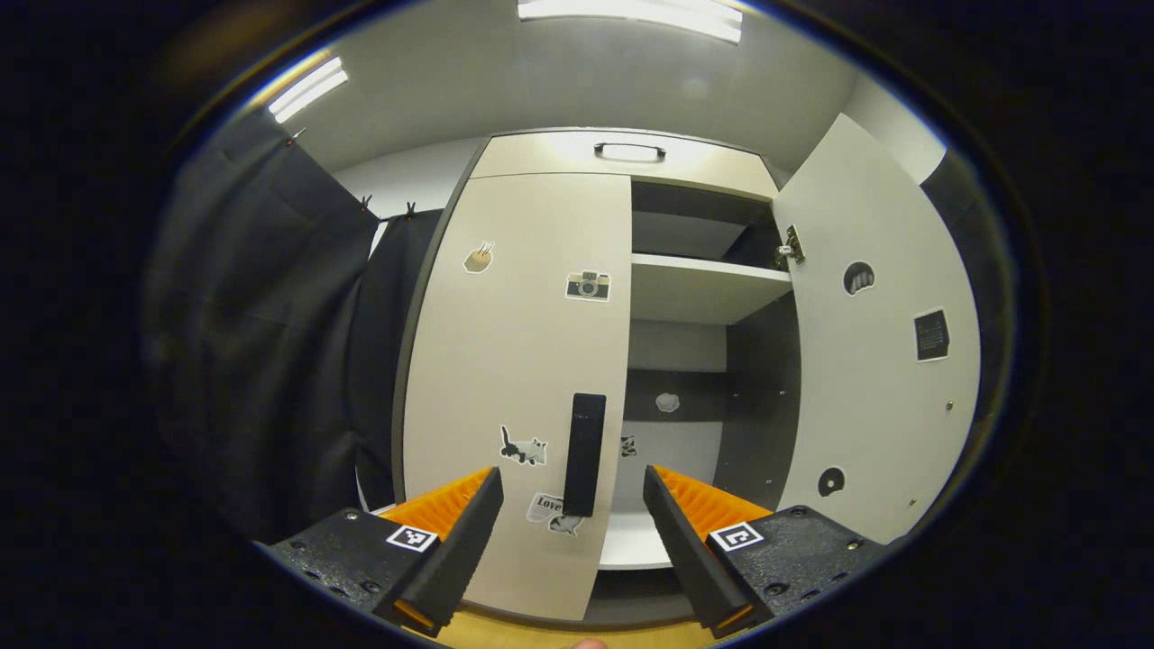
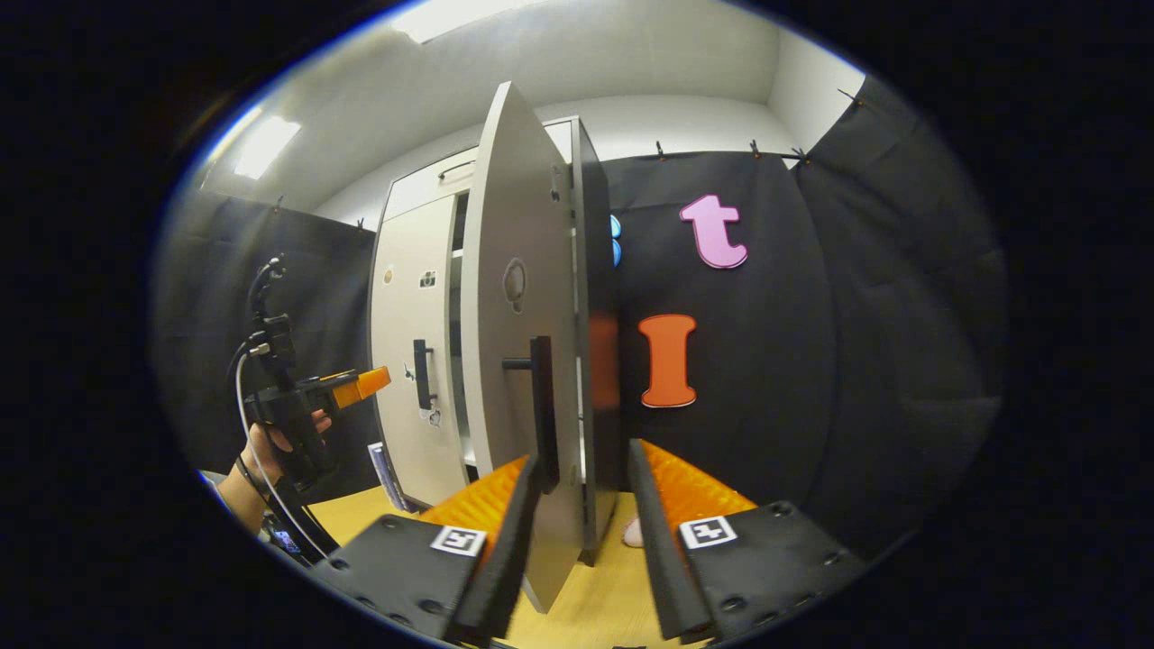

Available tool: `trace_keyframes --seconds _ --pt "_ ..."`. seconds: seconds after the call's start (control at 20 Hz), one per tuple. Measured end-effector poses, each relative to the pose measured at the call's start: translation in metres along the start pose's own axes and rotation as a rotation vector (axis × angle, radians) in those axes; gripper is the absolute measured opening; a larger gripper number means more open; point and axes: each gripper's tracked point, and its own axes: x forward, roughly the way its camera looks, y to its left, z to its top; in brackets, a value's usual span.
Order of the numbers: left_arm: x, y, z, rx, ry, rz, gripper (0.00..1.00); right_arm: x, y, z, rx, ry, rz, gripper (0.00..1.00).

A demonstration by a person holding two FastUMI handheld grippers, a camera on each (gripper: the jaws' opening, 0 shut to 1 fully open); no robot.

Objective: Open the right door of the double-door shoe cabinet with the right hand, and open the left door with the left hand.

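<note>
1. The shoe cabinet (image 1: 541,158) stood against the far wall of the booth, a tall box of pale, smooth panels with dark edges.
2. Its right door (image 1: 879,342) hung swung wide, baring dark inner walls and a flat pale shelf (image 1: 699,287); nothing lay on the shelf where it showed.
3. The left door (image 1: 514,379) sat shut, flat and matte, dotted with small stickers, a camera sticker (image 1: 588,286) among them.
4. A slim, dark, upright bar handle (image 1: 584,453) was fixed near that door's right edge.
5. The left gripper (image 1: 572,505) had its jaws spread apart, the handle between them but farther off, touching neither finger.
6. The right gripper (image 2: 581,500) also stood agape, its near fingers flanking the open door's edge and its dark bar handle (image 2: 541,410); contact could not be told.
7. In the right gripper view a hand (image 2: 270,446) held the left gripper at far left.
</note>
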Motion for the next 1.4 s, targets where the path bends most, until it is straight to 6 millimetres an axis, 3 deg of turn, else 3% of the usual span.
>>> trace_keyframes --seconds 0.1,0.45,0.7,0.75,0.8,0.85,0.95,1.05,1.1,1.15,1.2,1.3,1.35,1.4 --pt "0.023 0.007 -0.005 0.024 0.008 0.008 0.94 -0.009 -0.005 0.004 0.004 -0.007 -0.025 0.98" --pt "0.08 0.018 -0.033 0.012 0.085 -0.036 0.94 -0.027 -0.029 0.005 -0.04 0.009 -0.182 1.0" --pt "0.087 0.002 -0.023 -0.032 0.059 -0.116 0.87 -0.024 -0.023 0.009 -0.03 -0.011 -0.219 1.0" --pt "0.089 -0.004 -0.026 -0.052 0.064 -0.141 0.82 -0.024 -0.016 0.01 -0.024 -0.012 -0.216 1.0" --pt "0.089 -0.008 -0.026 -0.071 0.063 -0.161 0.62 -0.025 -0.011 0.008 -0.02 -0.009 -0.215 1.0" --pt "0.088 -0.012 -0.026 -0.092 0.06 -0.186 0.55 -0.023 -0.01 0.008 -0.02 -0.006 -0.218 1.0" --pt "0.084 -0.012 -0.027 -0.114 0.062 -0.198 0.31 -0.02 -0.006 0.006 -0.026 0.002 -0.226 1.0" --pt "0.085 -0.012 -0.029 -0.09 0.074 -0.195 0.25 -0.018 -0.005 0.003 -0.028 0.01 -0.23 1.0" --pt "0.081 0.003 -0.033 -0.057 0.087 -0.136 0.21 -0.018 -0.003 0.004 -0.029 0.015 -0.23 1.0" --pt "0.081 0.012 -0.042 -0.047 0.12 -0.13 0.12 -0.017 0.003 0.003 -0.029 0.019 -0.227 1.0" --pt "0.077 0.021 -0.057 -0.064 0.168 -0.121 0.02 -0.016 0.007 0.003 -0.029 0.022 -0.222 0.92" --pt "0.068 0.043 -0.082 -0.087 0.238 -0.115 0.0 -0.011 0.014 0.001 -0.036 0.031 -0.212 0.92" --pt "0.061 0.046 -0.077 -0.12 0.211 -0.134 0.0 -0.009 0.016 0.002 -0.041 0.031 -0.213 0.92" --pt "0.057 0.043 -0.068 -0.145 0.177 -0.168 0.0 -0.006 0.019 0.004 -0.04 0.028 -0.211 1.0"
